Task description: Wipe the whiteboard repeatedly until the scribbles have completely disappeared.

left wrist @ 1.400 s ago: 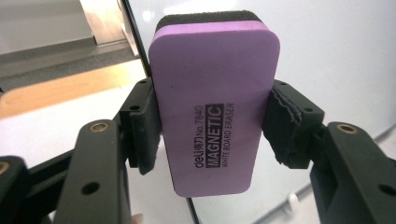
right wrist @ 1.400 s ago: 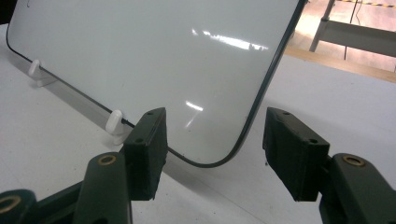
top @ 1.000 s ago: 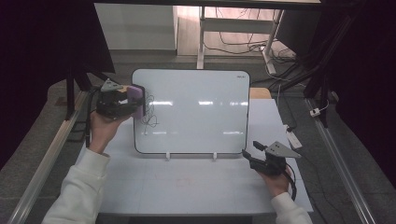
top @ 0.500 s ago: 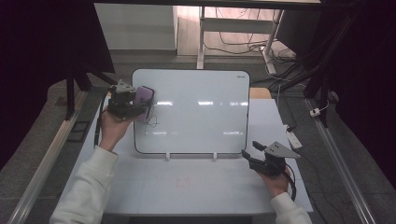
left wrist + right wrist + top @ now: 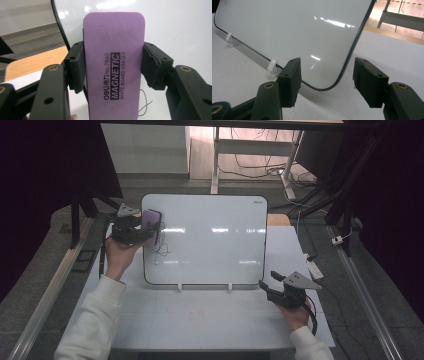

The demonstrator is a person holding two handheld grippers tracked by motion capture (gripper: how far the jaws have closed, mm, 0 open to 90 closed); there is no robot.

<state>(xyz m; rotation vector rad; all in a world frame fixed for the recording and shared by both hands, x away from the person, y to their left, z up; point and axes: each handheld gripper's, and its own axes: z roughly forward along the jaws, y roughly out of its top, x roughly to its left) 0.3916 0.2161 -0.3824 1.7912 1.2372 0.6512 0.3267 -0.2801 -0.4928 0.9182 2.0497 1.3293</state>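
Observation:
A purple magnetic whiteboard eraser (image 5: 113, 62) sits clamped between the jaws of my left gripper (image 5: 145, 227), held over the upper left edge of the whiteboard (image 5: 210, 240). Thin black pen scribbles (image 5: 161, 251) mark the board just below the eraser (image 5: 151, 220). The board leans tilted on two small white feet (image 5: 181, 287). My right gripper (image 5: 267, 282) rests on the white table near the board's lower right corner (image 5: 324, 87), jaws apart with nothing between them.
A white table sheet (image 5: 200, 315) lies under the board. A wooden surface (image 5: 278, 219) shows behind the board's right side. A small white device with a cable (image 5: 315, 268) lies at the right edge. Metal rails (image 5: 55, 285) flank the table.
My left gripper has carried the eraser to the right, from beside the board's left edge onto the board's upper left part. The right gripper has stayed where it was.

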